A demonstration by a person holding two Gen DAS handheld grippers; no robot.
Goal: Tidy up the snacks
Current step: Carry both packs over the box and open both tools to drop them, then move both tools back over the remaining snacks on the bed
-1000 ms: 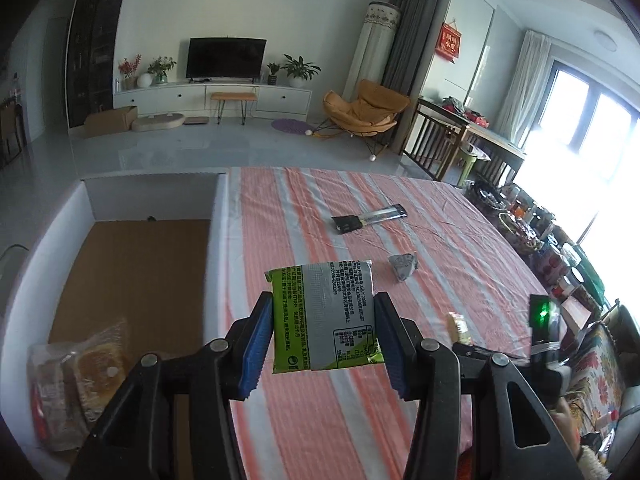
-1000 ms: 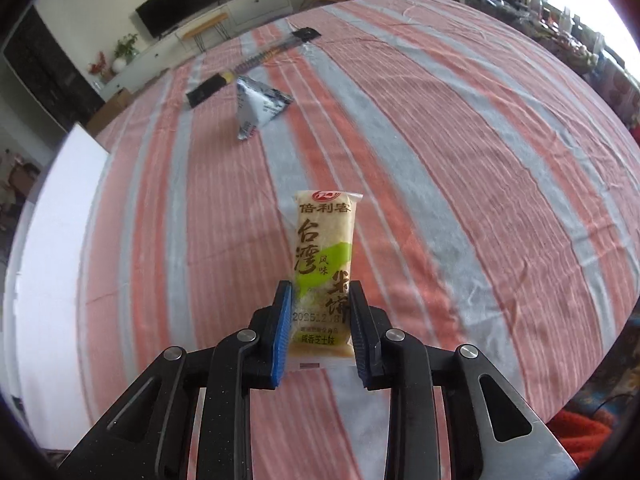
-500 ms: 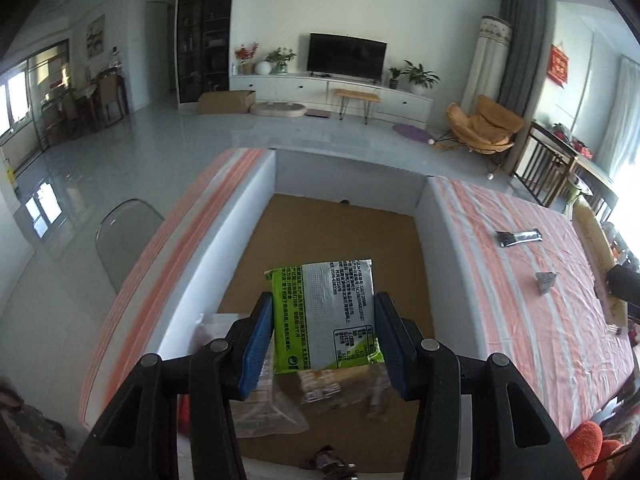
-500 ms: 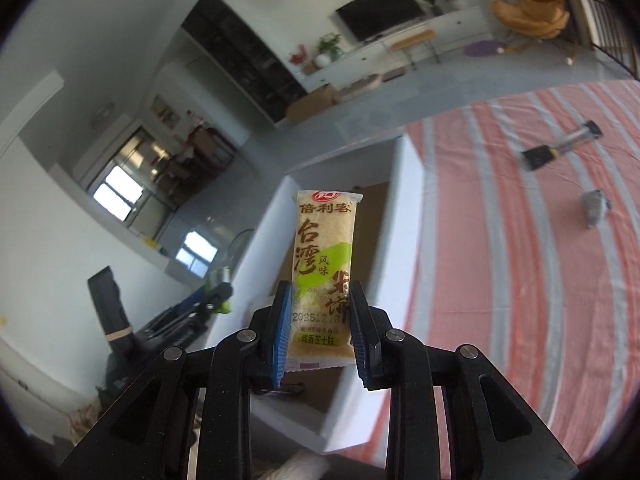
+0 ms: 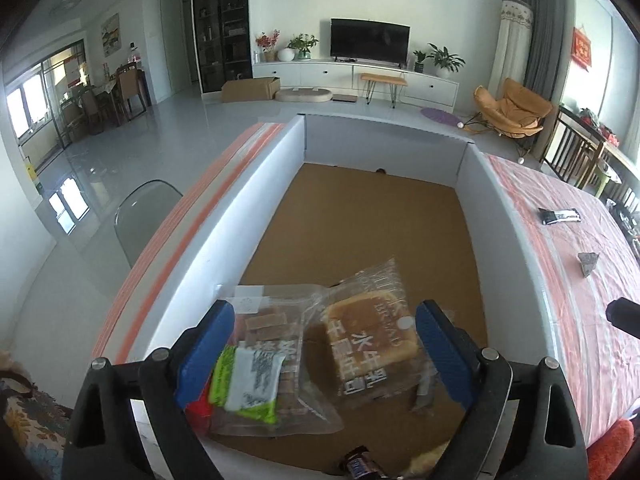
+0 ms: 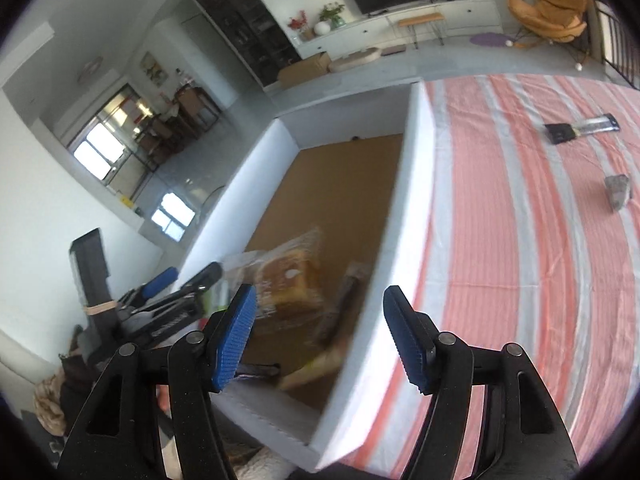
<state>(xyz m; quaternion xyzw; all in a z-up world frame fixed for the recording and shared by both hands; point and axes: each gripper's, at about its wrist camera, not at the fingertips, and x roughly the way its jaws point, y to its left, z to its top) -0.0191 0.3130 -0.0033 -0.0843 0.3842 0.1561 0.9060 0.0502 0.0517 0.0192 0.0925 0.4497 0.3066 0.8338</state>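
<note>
My left gripper is open and empty above the near end of a white-walled box with a brown floor. In the box lie the green-and-silver snack packet, a clear bag of biscuits and a bagged bread. My right gripper is open and empty over the box's near right wall. A blurred yellowish packet lies in the box below it. The left gripper shows in the right wrist view.
On the red-and-grey striped tablecloth lie a black-and-silver packet and a small grey triangular packet. A dark candy bar lies at the box's near edge. A clear chair stands left of the table.
Both grippers have opened and let go of their packets, which now lie in the box. Both have moved lower over the box's near end.
</note>
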